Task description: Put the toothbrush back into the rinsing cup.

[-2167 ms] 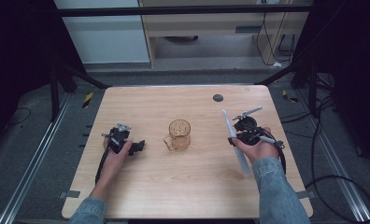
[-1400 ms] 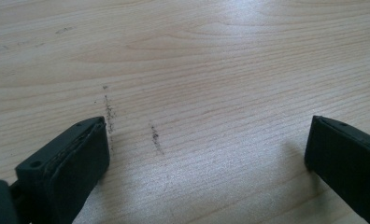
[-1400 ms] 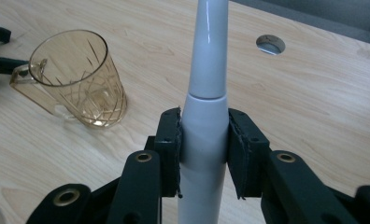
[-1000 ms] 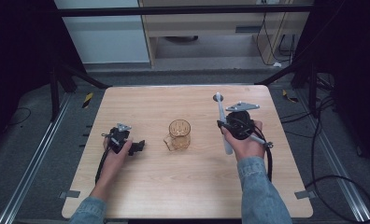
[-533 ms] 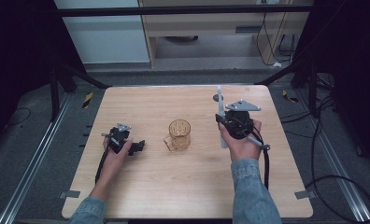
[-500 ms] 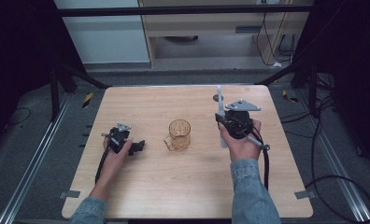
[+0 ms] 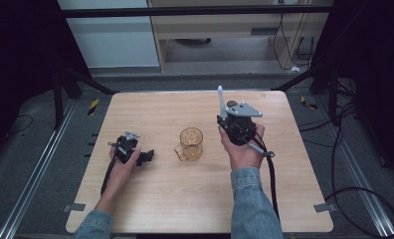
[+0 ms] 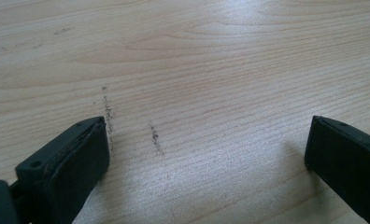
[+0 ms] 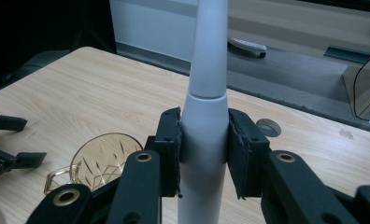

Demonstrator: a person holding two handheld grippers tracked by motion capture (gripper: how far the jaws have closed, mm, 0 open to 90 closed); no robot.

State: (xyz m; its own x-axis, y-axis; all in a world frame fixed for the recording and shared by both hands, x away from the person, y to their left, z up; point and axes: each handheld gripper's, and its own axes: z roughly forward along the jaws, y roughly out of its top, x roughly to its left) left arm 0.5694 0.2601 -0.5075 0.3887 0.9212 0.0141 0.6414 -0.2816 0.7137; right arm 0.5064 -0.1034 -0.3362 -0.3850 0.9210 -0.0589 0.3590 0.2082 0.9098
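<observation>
Desk: light wood desk (image 7: 160,199) on a dark floor, pale cabinet and a shelf unit behind it.
Cup: amber cut-glass cup (image 7: 190,143) with a handle, upright near desk centre, between the two hands. Seen from the right gripper view (image 9: 101,158), low and left of the jaws; nothing can be made out inside it.
Toothbrush: white electric toothbrush (image 9: 205,116), roughly upright, its slim neck rising above the thicker body; head runs out of the top of that view. In the high view (image 7: 221,104) it sticks up from the right hand, to the right of the cup and apart from it.
Right hand-held gripper: (image 9: 204,154) clamped on the toothbrush body, both pads pressed flat against its sides. Held off the desk, right of the cup (image 7: 224,124).
Left hand-held gripper: (image 8: 206,154) jaws wide apart, nothing between them, bare wood grain with a few dark specks under them. In the high view it sits low at the desk's left side (image 7: 147,157), jaws pointed toward the cup, well short of it.
Other: small dark round disc (image 9: 268,127) on the desk past the toothbrush, near the far edge.
</observation>
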